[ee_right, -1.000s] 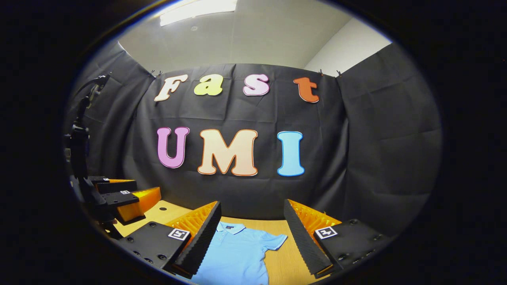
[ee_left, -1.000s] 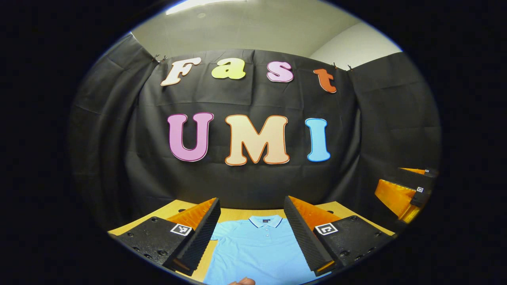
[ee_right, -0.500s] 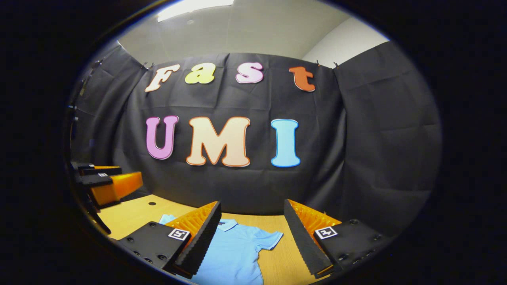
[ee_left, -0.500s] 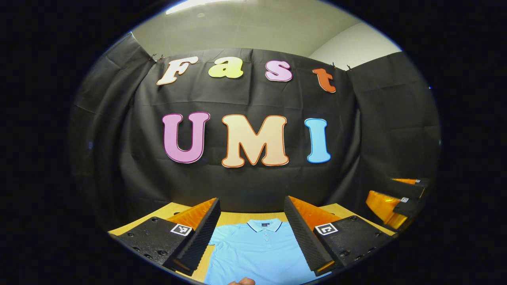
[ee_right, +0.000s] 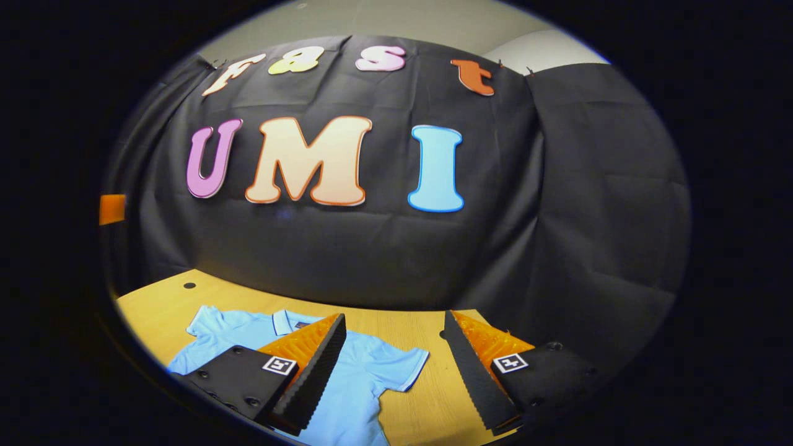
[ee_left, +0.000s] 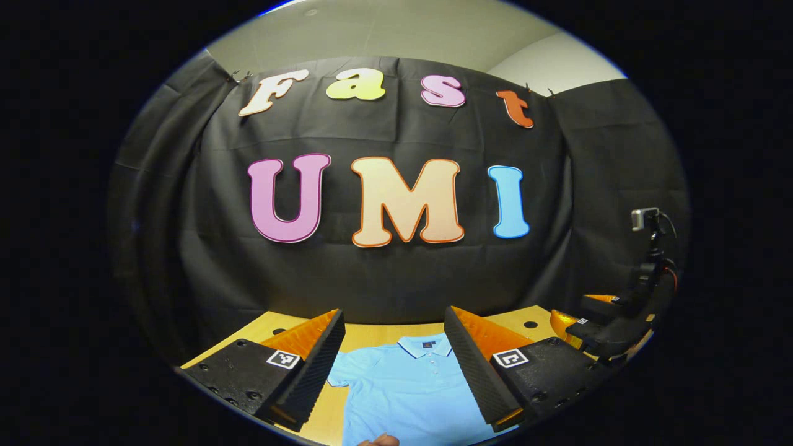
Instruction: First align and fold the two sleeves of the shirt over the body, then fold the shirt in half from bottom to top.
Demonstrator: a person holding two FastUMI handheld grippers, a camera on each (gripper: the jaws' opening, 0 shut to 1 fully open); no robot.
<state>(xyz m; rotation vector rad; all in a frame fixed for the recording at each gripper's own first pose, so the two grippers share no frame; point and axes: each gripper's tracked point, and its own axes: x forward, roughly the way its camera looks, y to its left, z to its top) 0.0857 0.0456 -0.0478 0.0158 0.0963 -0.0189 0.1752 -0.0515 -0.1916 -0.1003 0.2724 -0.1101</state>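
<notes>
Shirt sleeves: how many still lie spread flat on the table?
2. On the shirt in the right gripper view, one sleeve points right of the collar, the other sleeve left. Neither is folded yet.

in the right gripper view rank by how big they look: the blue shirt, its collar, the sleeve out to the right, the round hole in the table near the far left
1. blue shirt, partly hidden behind the right gripper, which hangs open above it
2. sleeve
3. collar, partly hidden, so its rank against the sleeve is unsure
4. hole in the table, and farther from the camera
</notes>
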